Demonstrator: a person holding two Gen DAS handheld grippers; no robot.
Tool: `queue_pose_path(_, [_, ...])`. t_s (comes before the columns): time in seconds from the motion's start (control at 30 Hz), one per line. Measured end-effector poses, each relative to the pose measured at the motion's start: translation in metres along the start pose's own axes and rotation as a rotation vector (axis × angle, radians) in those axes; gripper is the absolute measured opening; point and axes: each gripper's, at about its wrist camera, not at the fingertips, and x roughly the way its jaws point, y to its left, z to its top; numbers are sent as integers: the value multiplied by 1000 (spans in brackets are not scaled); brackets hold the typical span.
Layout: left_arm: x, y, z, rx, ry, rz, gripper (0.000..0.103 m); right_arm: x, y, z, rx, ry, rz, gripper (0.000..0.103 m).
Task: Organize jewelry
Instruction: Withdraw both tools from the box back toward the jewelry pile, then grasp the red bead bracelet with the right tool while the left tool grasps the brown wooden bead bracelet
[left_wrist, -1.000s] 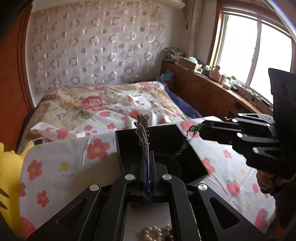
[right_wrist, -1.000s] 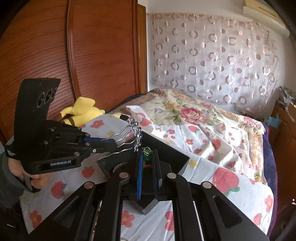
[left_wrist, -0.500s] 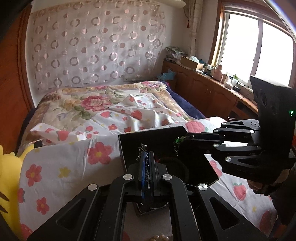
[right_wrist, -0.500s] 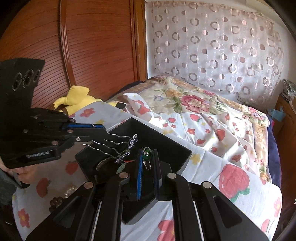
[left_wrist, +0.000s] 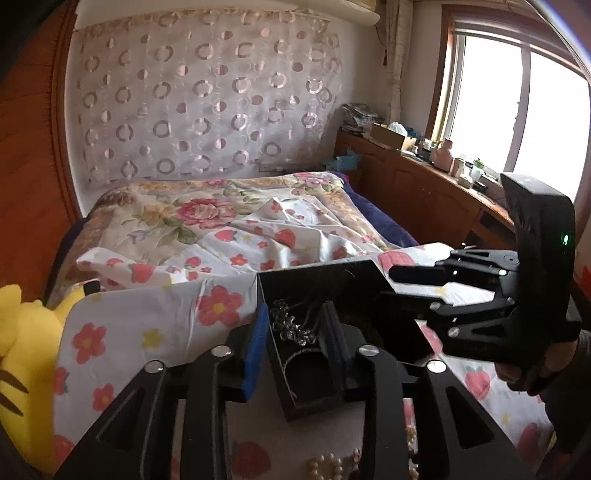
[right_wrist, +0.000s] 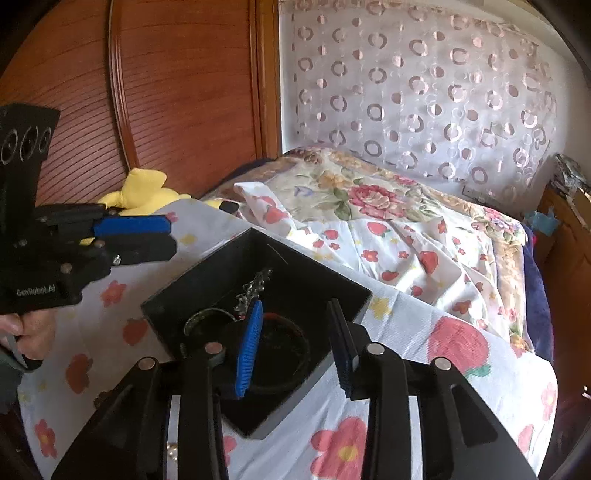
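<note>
left gripper (left_wrist: 295, 328): jaws just opened, part-open, nothing gripped
right gripper (right_wrist: 295, 343): same, just opened, empty
silver chain jewelry (left_wrist: 291, 325): tangled heap, below left fingertips
square black open box (right_wrist: 325, 277): under both grippers, holds chain

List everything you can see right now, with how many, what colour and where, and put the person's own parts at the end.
box: one, black, open, on the flowered sheet, under both grippers
silver chain: one, silvery, lying inside the box
dark ring-shaped piece: one, dark, in the box; too dim to tell what it is
pearl beads: one string, cream, on the sheet nearer the camera than the box
flowered sheet: one, white with red flowers, over the bed
plush toy: one, yellow, at the bed's edge by the wooden wall
curtain: one, sheer with pink rings, behind the bed
left gripper: one, black, jaws just opened, empty, over the box
right gripper: one, black, jaws just opened, empty, over the box
hand: one, holding the left gripper's handle
</note>
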Motion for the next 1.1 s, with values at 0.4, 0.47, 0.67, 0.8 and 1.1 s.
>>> queue_pose_path(0.4, [-46, -6, -60, -47, 4, 46, 78, -63, 35, -59, 27, 8, -1, 39])
queue_pose_path(0.47, [-55, -8, -71, -55, 4, 59, 82, -68, 44, -78, 32, 31, 3, 39])
queue_pose_path(0.67, [-78, -13, -102, -67, 4, 80, 83, -67, 67, -117, 35, 104, 31, 26])
queue_pose_path(0.8, [-88, -17, -115, -64, 3, 89, 83, -63, 80, -129, 35, 139, 64, 25])
queue_pose_path(1.1, [-97, -20, -134, -66, 12, 99, 83, -64, 86, -136, 22, 149, 70, 9])
